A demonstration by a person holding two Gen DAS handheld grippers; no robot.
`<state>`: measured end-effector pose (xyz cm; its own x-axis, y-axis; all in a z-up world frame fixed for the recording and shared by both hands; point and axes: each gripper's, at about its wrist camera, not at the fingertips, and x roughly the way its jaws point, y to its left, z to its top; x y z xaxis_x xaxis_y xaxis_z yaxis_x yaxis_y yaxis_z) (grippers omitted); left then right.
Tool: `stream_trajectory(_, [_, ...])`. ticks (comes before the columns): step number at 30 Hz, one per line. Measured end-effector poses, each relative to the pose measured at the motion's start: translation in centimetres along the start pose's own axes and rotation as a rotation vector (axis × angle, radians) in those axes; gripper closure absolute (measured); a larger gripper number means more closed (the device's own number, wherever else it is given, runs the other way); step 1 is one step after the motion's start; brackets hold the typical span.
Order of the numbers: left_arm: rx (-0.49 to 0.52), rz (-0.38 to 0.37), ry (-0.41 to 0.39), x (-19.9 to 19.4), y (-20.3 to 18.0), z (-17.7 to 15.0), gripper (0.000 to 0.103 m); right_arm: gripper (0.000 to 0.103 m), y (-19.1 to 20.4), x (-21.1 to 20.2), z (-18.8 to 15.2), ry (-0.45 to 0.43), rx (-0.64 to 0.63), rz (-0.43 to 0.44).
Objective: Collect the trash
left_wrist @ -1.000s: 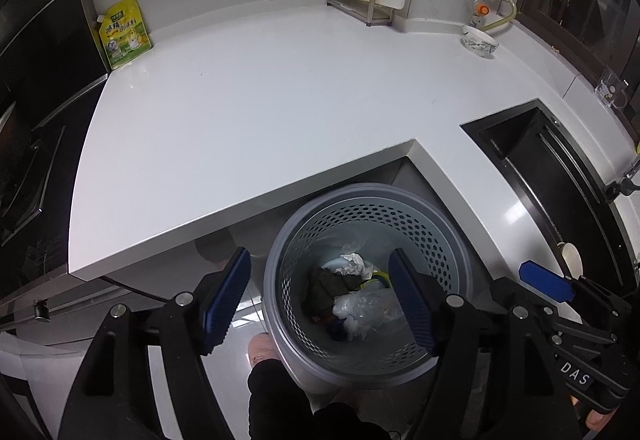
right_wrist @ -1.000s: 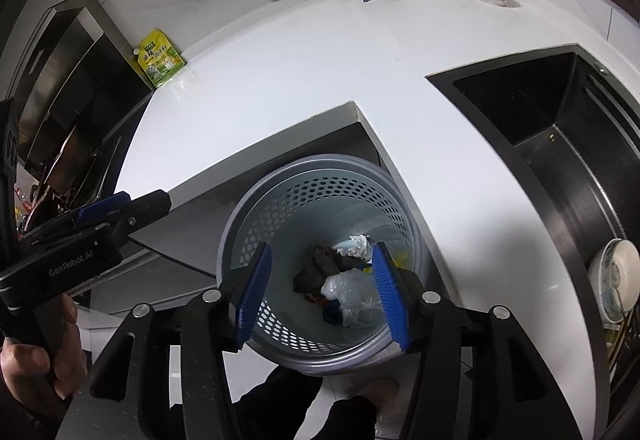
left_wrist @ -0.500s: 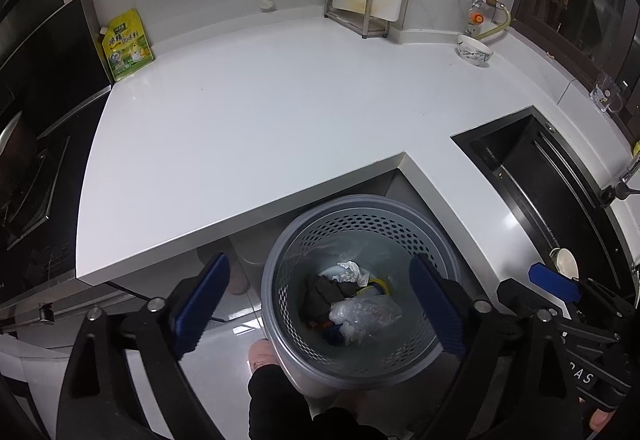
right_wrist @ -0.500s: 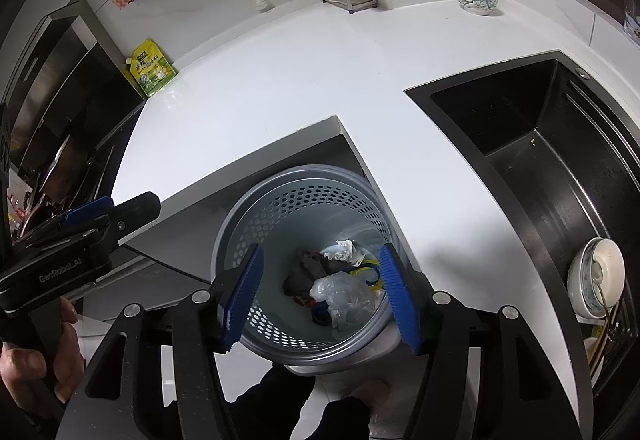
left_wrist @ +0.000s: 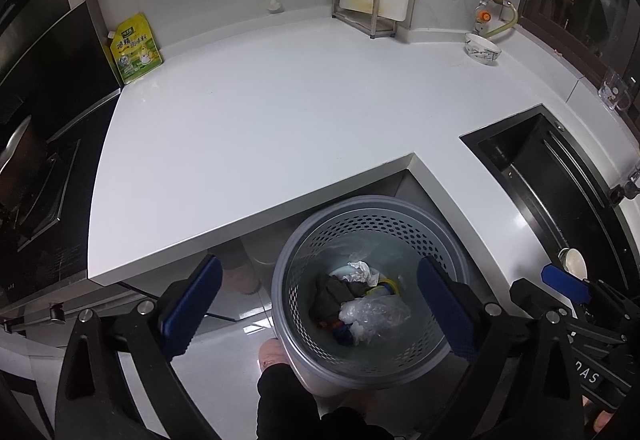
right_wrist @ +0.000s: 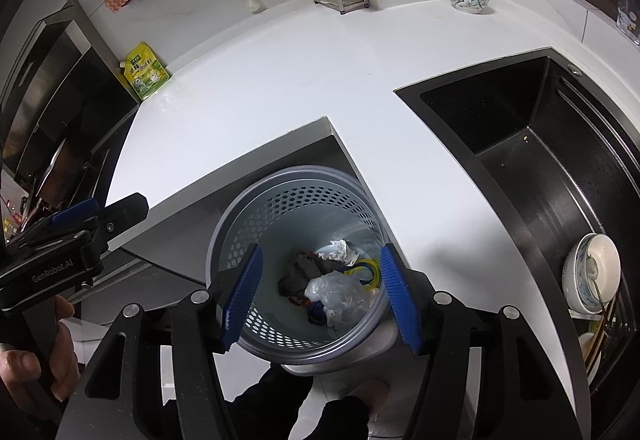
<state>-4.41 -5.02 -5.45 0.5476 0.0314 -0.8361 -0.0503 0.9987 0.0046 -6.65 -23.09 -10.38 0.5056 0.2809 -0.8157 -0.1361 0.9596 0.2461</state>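
Note:
A grey perforated trash bin (left_wrist: 372, 212) stands on the floor in the inner corner of the white counter (left_wrist: 260, 128); it also shows in the right wrist view (right_wrist: 256, 216). Inside lie a clear plastic bag (left_wrist: 374, 316), crumpled white paper (left_wrist: 362, 270), a dark rag (left_wrist: 332, 290) and a yellow-blue item (left_wrist: 386, 286). My left gripper (left_wrist: 320, 308) is wide open and empty above the bin. My right gripper (right_wrist: 320, 298) is open and empty above the bin, and the same trash (right_wrist: 336, 292) shows between its fingers.
A black sink (right_wrist: 532, 168) lies to the right with bowls (right_wrist: 592, 272) beside it. A yellow-green pouch (left_wrist: 134, 48), a cutting-board rack (left_wrist: 368, 8) and a patterned bowl (left_wrist: 482, 48) stand along the back wall. A stove (left_wrist: 36, 176) lies at the left.
Both grippers have risen and drawn back from the bin, which looks smaller and lower. The left gripper's jaws have opened wider. The trash in the bin has not moved.

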Motion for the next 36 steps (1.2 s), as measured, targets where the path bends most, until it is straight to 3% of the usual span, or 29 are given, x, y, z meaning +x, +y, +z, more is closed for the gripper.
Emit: stream_trajectory(36, [-0.006,0.032,-0.003,-0.51,0.07,-0.06,0.006,0.043,0.64,-0.36,0.04,-0.022,-0.034,-0.021])
